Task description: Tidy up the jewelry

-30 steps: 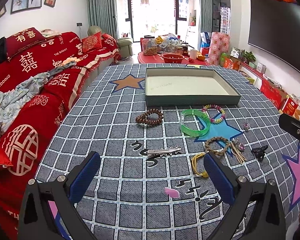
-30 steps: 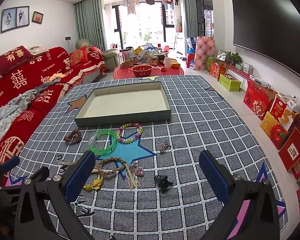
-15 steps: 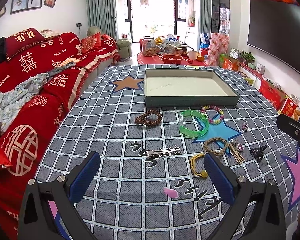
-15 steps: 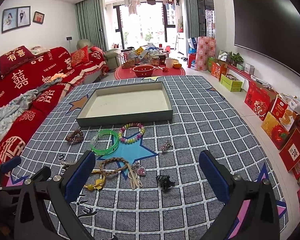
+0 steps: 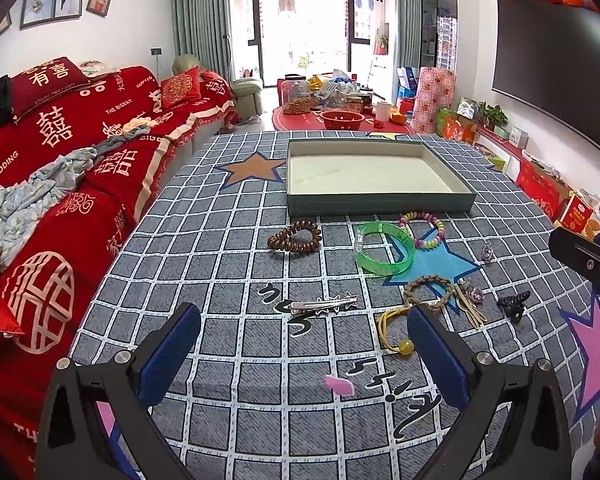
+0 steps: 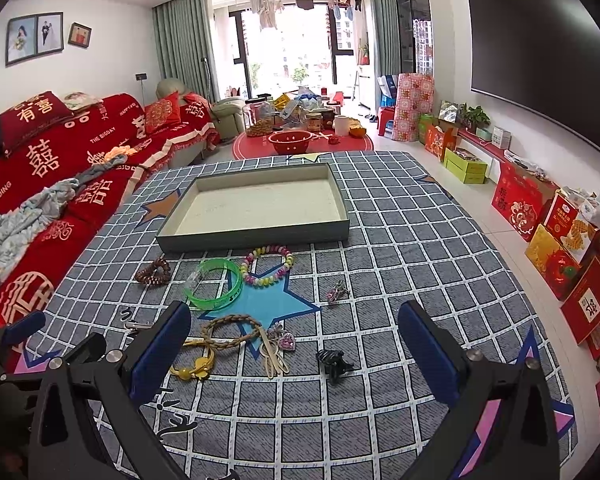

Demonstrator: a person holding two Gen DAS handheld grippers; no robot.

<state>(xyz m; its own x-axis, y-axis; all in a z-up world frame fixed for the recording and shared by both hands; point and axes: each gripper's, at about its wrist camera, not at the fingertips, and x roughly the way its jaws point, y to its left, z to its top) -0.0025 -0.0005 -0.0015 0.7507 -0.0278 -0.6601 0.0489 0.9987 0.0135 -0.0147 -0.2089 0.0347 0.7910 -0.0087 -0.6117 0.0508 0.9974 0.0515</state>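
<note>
**gridfan:** Grey checked cloth with stars (image 5: 228, 248) is what everything is laid on in the left wrist view. The left gripper (image 5: 304, 328) is held above it with its blue-padded fingers (image 5: 172, 354) spread wide, nothing between them. A silver star-edged hair clip (image 5: 324, 305) is seen just ahead of the gap. A brown coiled hair tie (image 5: 295, 237) is set further out, near the front wall of the shallow grey-green cardboard tray with a cream floor (image 5: 380, 204), which holds nothing.

**beadbox:** And the rest of that view?

**gridfan:** A translucent green plastic bangle (image 5: 385, 248) is touched by a pastel beaded bracelet (image 5: 423, 229) on the blue star. A tan braided cord bracelet (image 5: 430, 291) and a yellow cord with a bead (image 5: 396, 330) are found by the right finger, a black claw clip (image 5: 514, 305) further right.

**beadbox:** Right wrist view?

**gridfan:** Same story: the right gripper (image 6: 294, 338) is held wide apart, nothing gripped. The black claw clip (image 6: 334, 362) is seen between the fingers, a pink heart charm (image 6: 286, 338) and the braided bracelet (image 6: 230, 332) to its left. A small sparkly clip (image 6: 337, 291) sits apart, further out. The tray (image 6: 256, 236) is well beyond, and the left gripper (image 6: 24, 326) is caught at the left edge.
</note>
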